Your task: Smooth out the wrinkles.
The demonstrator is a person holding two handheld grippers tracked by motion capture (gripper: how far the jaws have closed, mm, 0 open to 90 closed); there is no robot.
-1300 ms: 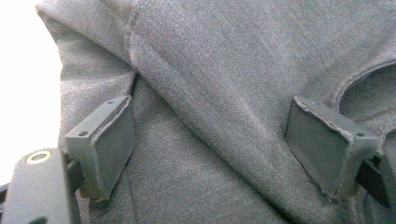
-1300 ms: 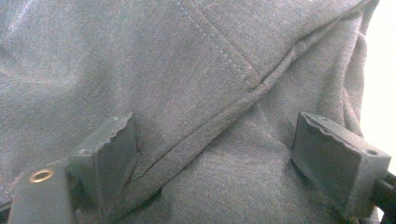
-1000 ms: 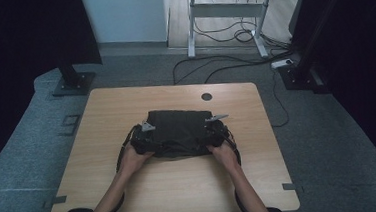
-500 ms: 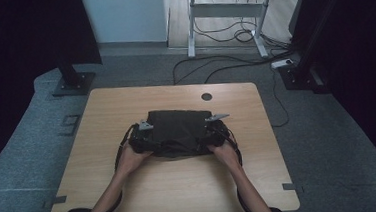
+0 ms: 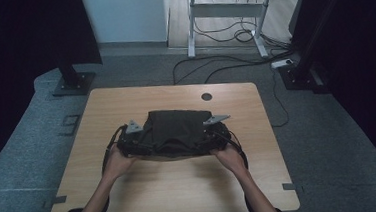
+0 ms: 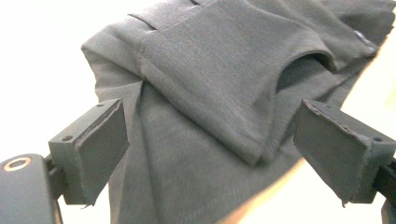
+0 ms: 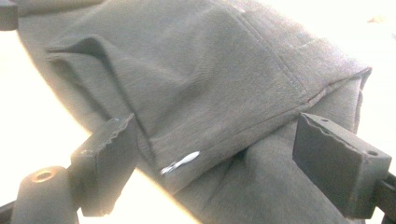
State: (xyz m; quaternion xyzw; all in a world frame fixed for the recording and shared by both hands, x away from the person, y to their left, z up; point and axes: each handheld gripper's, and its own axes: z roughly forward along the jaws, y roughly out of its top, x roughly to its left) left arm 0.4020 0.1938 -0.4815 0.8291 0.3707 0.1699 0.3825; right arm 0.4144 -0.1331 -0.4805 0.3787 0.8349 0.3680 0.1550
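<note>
Two grippers flank a folded dark garment (image 5: 177, 132) lying at the centre of the bench (image 5: 131, 190). At the garment's left edge, the left gripper (image 6: 210, 154) has its jaws spread wide, with a folded edge of cloth between them and nothing pinched. At the right edge, the right gripper (image 7: 219, 163) is likewise spread, straddling a seamed edge. The step in hand appears to be taking hold. Next move: press both grippers together on the folded layers.
</note>
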